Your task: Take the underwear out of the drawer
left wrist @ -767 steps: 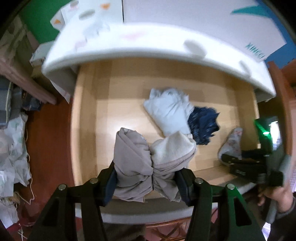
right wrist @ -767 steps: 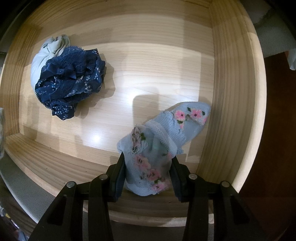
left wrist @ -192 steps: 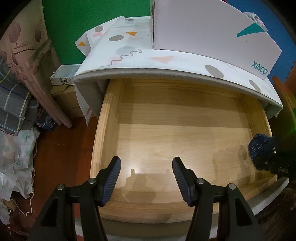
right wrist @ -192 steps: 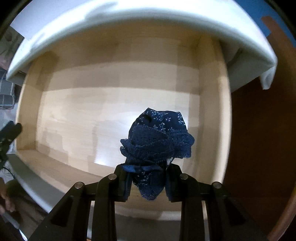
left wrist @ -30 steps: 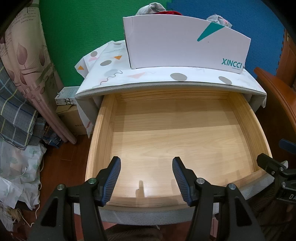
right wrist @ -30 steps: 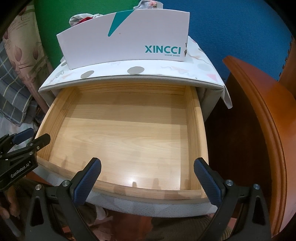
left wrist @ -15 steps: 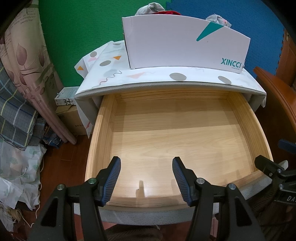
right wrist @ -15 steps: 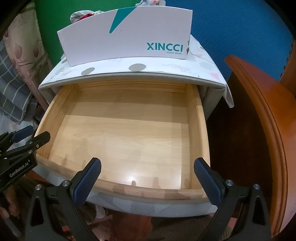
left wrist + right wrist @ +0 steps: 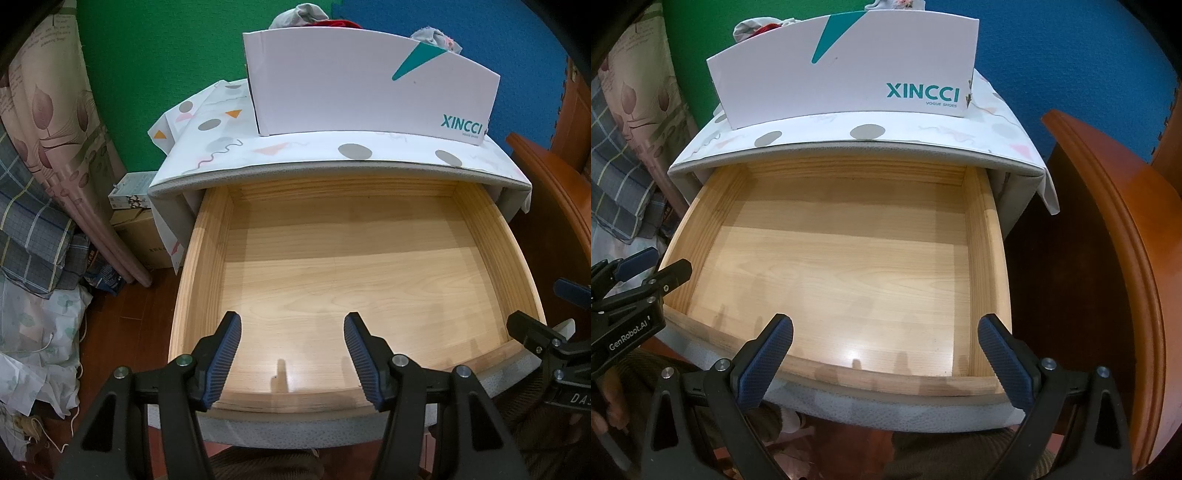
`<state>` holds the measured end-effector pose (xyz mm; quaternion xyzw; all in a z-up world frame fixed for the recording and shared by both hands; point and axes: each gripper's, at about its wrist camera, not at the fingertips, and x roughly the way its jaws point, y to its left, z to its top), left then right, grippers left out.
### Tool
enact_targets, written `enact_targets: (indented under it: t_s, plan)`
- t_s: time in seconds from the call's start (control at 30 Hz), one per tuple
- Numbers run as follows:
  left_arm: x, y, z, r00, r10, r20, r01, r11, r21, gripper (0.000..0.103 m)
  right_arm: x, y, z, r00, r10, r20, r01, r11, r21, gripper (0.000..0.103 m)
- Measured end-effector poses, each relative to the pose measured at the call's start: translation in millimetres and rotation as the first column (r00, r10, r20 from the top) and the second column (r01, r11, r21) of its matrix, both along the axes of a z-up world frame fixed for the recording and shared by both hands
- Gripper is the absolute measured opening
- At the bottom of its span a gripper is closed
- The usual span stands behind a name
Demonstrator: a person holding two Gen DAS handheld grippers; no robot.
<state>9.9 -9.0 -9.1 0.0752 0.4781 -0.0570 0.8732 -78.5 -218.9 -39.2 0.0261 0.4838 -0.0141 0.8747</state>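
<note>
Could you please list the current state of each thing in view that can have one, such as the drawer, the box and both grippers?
Drawer: pulled open, nothing lying inside it.
Shoe box: upright on the cabinet top, open, with bunched garments showing above its rim.
Left gripper: open, holding nothing, over the drawer's front edge.
Right gripper: wide open, holding nothing, over the drawer's front edge.
</note>
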Motion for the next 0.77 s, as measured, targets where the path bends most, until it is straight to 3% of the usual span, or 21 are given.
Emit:
enact_targets:
  t_s: [0.77]
  plan:
    - [-1.4,-2.5,0.6,1.000,-0.009,0.018,0.009,1.000,-0.003,0.059,-0.3,0.2,-1.6,1.000,0.003,-0.006,-0.003,1.000,-0.003,0.099]
